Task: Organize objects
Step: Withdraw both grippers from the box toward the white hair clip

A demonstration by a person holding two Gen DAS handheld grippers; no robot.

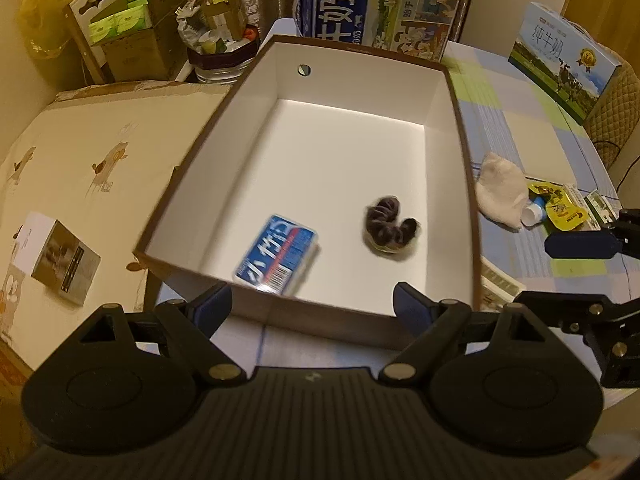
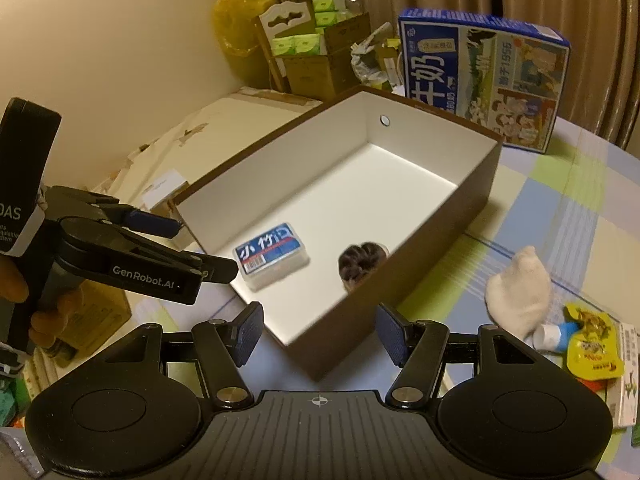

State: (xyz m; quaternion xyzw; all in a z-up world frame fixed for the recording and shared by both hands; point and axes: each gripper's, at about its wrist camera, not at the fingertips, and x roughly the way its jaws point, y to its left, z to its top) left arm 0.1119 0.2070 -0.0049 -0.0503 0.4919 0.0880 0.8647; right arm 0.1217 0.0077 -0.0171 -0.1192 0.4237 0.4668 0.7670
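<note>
An open brown box (image 1: 256, 120) with a white inside stands on the checked tablecloth. In it lie a blue tissue packet (image 1: 276, 254) and, to its right, a dark hair scrunchie (image 1: 390, 224). My left gripper (image 1: 312, 308) is open and empty above the box's near edge. From the right wrist view the box (image 2: 420, 272) holds the same packet (image 2: 274, 256) and scrunchie (image 2: 362, 264). My right gripper (image 2: 320, 334) is open and empty over the box's near corner. The left gripper (image 2: 188, 246) shows at the left, held by a hand.
To the right of the box lie a white sock (image 2: 518, 292), a small blue-and-white bottle (image 2: 554, 336) and a yellow sachet (image 2: 592, 354). A blue milk carton (image 2: 480, 76) stands behind the box, and a second milk carton (image 1: 568, 60) stands at the far right. A bed (image 1: 80, 168) lies left.
</note>
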